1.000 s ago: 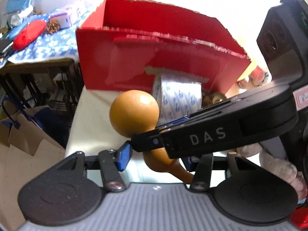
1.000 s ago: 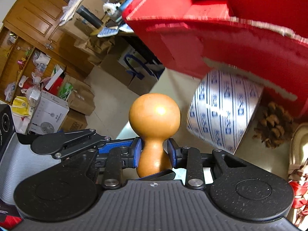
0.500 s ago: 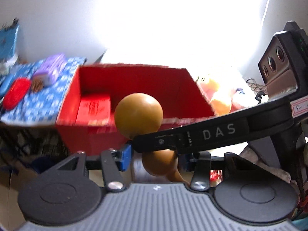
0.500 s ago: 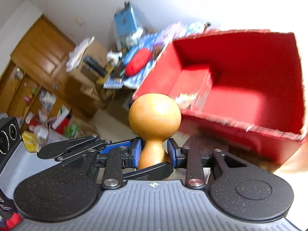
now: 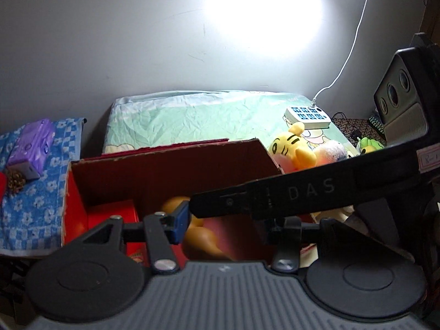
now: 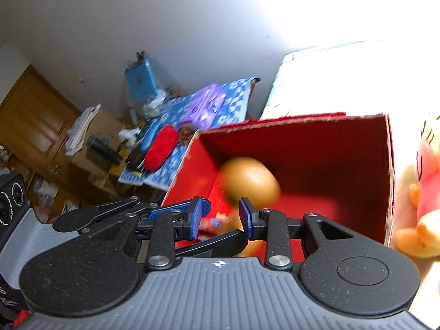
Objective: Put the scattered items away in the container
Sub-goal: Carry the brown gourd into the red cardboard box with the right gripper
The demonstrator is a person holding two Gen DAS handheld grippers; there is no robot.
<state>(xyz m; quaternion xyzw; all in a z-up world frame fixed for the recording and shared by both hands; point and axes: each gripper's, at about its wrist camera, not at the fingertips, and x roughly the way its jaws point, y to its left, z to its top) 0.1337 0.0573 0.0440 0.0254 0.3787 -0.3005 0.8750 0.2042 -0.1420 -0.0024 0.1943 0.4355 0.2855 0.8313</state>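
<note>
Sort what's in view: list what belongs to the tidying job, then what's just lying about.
Job: wooden gourd, blurred, inside the red box; right hand-held gripper, open.

Lying about: yellow plush toy, purple tissue pack, white power strip, red pouch.

One red box (image 6: 302, 148). One gourd (image 6: 249, 181) inside. Two claws: right claw (image 6: 221, 216), left claw (image 5: 225, 221). One purple tissue pack (image 5: 33, 147). One yellow plush toy (image 5: 295, 148). One power strip (image 5: 307, 117).

The smooth wooden gourd (image 6: 249, 181) sits inside the open red cardboard box (image 6: 302, 148) — yellow plush toy (image 5: 295, 148) at its right, purple tissue pack (image 5: 31, 148) left.
</note>
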